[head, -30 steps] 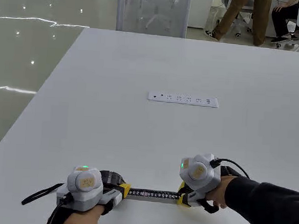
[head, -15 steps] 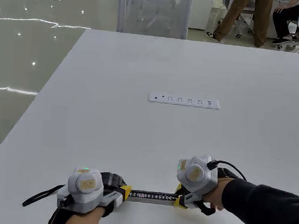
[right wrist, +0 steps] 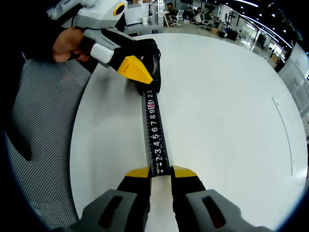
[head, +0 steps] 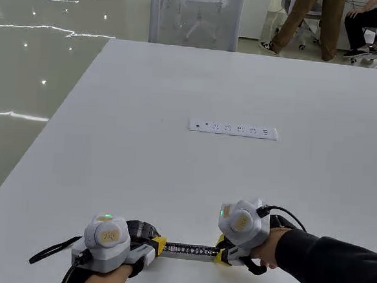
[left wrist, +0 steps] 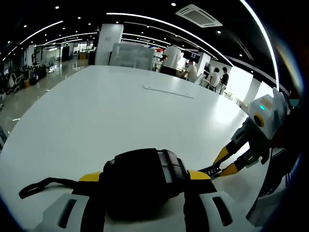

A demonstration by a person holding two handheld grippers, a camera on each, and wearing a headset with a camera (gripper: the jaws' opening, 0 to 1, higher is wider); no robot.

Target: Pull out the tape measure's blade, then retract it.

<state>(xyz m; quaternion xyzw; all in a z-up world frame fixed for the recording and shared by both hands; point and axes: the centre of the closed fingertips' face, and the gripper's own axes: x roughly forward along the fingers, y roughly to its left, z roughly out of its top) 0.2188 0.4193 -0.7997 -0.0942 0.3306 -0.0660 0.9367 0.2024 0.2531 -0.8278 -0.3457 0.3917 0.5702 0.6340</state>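
A black tape measure case (left wrist: 145, 181) (head: 142, 231) (right wrist: 147, 58) rests on the white table (head: 174, 166), near its front edge. My left gripper (head: 147, 245) (left wrist: 145, 176) is shut on it, yellow fingertips on either side. The blade (head: 190, 250) (right wrist: 154, 133) runs out to the right, black with white numbers, about a hand's width showing. My right gripper (head: 221, 252) (right wrist: 160, 170) is shut on the blade's end, with its yellow fingertips (right wrist: 140, 172) pinching the tip. A black wrist strap (head: 51, 250) trails left from the case.
A white power strip (head: 233, 128) lies flat in the middle of the table. Behind the table's far edge stand a mesh chair (head: 196, 16) and people (head: 307, 23). A shiny floor (head: 31, 72) lies past the table's left edge.
My right gripper has moved left toward the case, and the visible blade has grown shorter. The left gripper holds the case in place. The head camera has tilted slightly.
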